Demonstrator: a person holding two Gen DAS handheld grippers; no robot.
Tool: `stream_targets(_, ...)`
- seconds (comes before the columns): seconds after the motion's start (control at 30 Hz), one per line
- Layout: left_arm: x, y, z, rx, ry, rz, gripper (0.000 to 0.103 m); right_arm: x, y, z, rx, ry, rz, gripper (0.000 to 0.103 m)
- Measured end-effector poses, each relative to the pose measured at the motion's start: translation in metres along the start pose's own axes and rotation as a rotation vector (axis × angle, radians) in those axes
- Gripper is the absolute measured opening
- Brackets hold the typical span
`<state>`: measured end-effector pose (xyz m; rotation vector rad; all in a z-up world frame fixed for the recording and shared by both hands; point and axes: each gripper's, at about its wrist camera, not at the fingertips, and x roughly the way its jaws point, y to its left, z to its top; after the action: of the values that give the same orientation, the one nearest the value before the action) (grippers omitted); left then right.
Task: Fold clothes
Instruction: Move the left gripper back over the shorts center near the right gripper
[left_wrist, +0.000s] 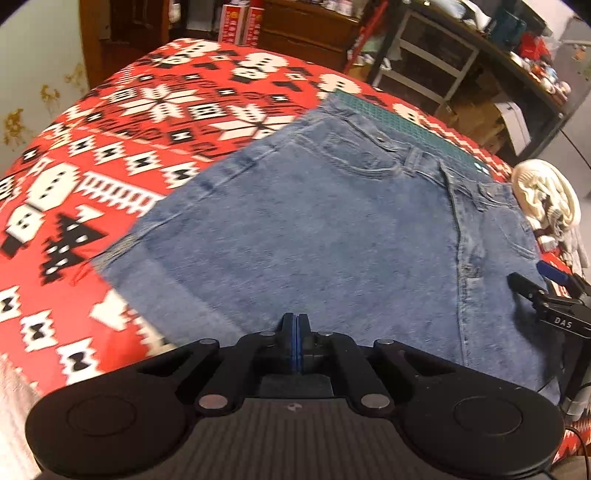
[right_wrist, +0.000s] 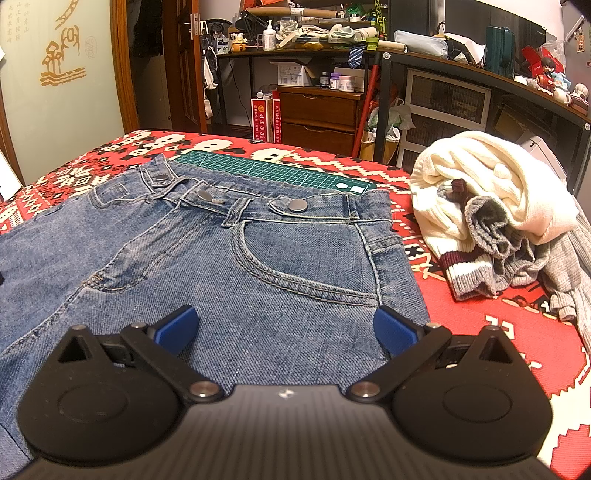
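Note:
A pair of blue jeans (left_wrist: 332, 240) lies flat on the red patterned cover, waistband at the far side. In the right wrist view the jeans (right_wrist: 258, 258) show their snaps and front pocket. My left gripper (left_wrist: 295, 328) hovers over the near part of the denim with its blue pads pressed together; no fabric shows between them. My right gripper (right_wrist: 284, 328) stands open just above the pocket area, near the jeans' right edge. The left wrist view catches the right gripper (left_wrist: 526, 271) at the far right, over the denim's edge.
A green cutting mat (right_wrist: 273, 170) lies under the waistband. A heap of white and grey clothes (right_wrist: 491, 192) sits right of the jeans. The red patterned cover (left_wrist: 110, 147) spreads to the left. Shelves (right_wrist: 443, 96) and wooden drawers (right_wrist: 317, 114) stand behind the bed.

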<state>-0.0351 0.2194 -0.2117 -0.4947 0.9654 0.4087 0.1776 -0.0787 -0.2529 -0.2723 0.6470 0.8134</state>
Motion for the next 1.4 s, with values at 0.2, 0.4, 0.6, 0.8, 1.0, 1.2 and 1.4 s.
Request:
stream_targets(0.2, -0.006, -0.002, 0.001, -0.037, -0.008, -0.007, 0.005, 0.000, 0.000, 0.000, 0.000, 0.000, 0.000, 0.103)
stream_targets(0.4, 0.001, -0.044, 0.015, -0.025, -0.031, -0.129, 0.005, 0.000, 0.000, 0.000, 0.000, 0.000, 0.000, 0.103)
stream_targets(0.6, 0.027, -0.082, 0.029, -0.024, -0.029, -0.170, 0.005, 0.000, 0.000, 0.000, 0.000, 0.000, 0.000, 0.103)
stream_targets(0.8, 0.041, -0.084, 0.023, -0.012, 0.007, -0.116, 0.005, 0.000, 0.000, 0.000, 0.000, 0.000, 0.000, 0.103)
stream_targets(1.0, 0.026, -0.067, 0.008, 0.001, 0.046, -0.095, 0.004, 0.000, 0.000, 0.000, 0.000, 0.000, 0.000, 0.103)
stream_targets(1.2, 0.010, -0.053, -0.010, 0.012, 0.083, -0.082, 0.004, 0.000, 0.000, 0.000, 0.000, 0.000, 0.000, 0.103)
stream_targets(1.4, 0.001, -0.054, -0.019, 0.048, 0.093, -0.054, 0.004, 0.000, 0.000, 0.000, 0.000, 0.000, 0.000, 0.103)
